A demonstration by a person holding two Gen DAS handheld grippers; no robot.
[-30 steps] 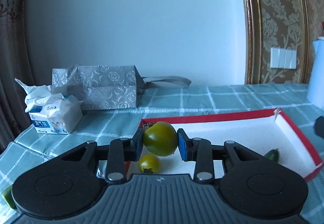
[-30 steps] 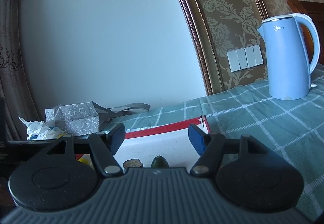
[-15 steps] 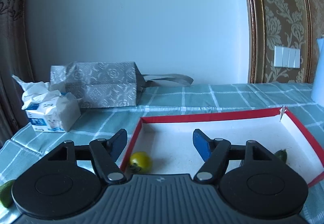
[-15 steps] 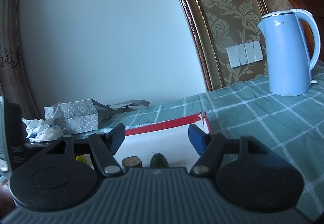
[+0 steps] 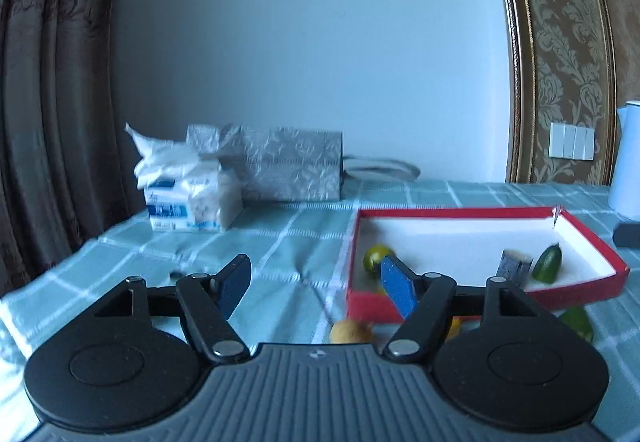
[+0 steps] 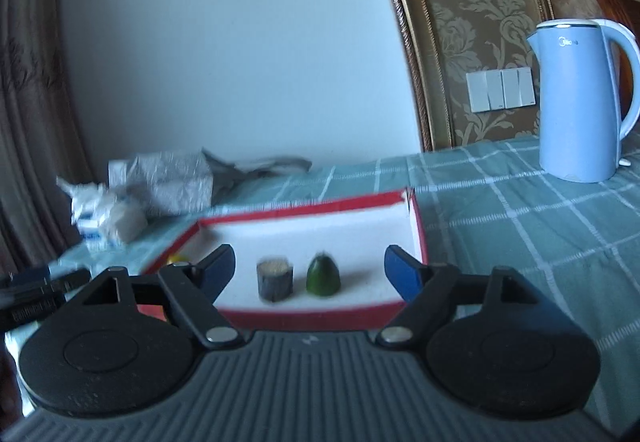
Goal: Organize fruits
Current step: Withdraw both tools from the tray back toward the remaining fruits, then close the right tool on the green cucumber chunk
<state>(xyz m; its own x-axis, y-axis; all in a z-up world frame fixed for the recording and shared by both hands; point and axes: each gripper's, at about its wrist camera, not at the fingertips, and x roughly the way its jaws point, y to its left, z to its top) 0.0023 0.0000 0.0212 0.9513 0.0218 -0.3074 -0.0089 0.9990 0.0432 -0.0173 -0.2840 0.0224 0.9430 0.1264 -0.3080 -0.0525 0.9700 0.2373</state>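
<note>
A red-rimmed white tray (image 5: 460, 212) lies on the checked cloth. In it are a yellow-green round fruit (image 5: 376, 255) at the near left corner, a small dark cylinder (image 5: 514, 266) and a green pointed fruit (image 5: 548, 264). A yellow fruit (image 5: 350, 331) and a green fruit (image 5: 578, 322) lie on the cloth in front of the tray. My left gripper (image 5: 314, 284) is open and empty, left of the tray's near corner. My right gripper (image 6: 308, 268) is open and empty, just before the tray (image 6: 312, 208), with the cylinder (image 6: 274, 280) and green fruit (image 6: 323, 276) ahead between its fingers.
A tissue pack (image 5: 188, 198) and a silver gift bag (image 5: 280, 170) stand at the back left. A blue kettle (image 6: 580, 98) stands at the back right. A dark object (image 5: 626, 234) lies right of the tray. The other gripper shows at the left edge (image 6: 36, 298).
My left gripper let go of the large green fruit, opened, and drew back and left out of the tray. My right gripper pulled back, so the tray's inside now shows.
</note>
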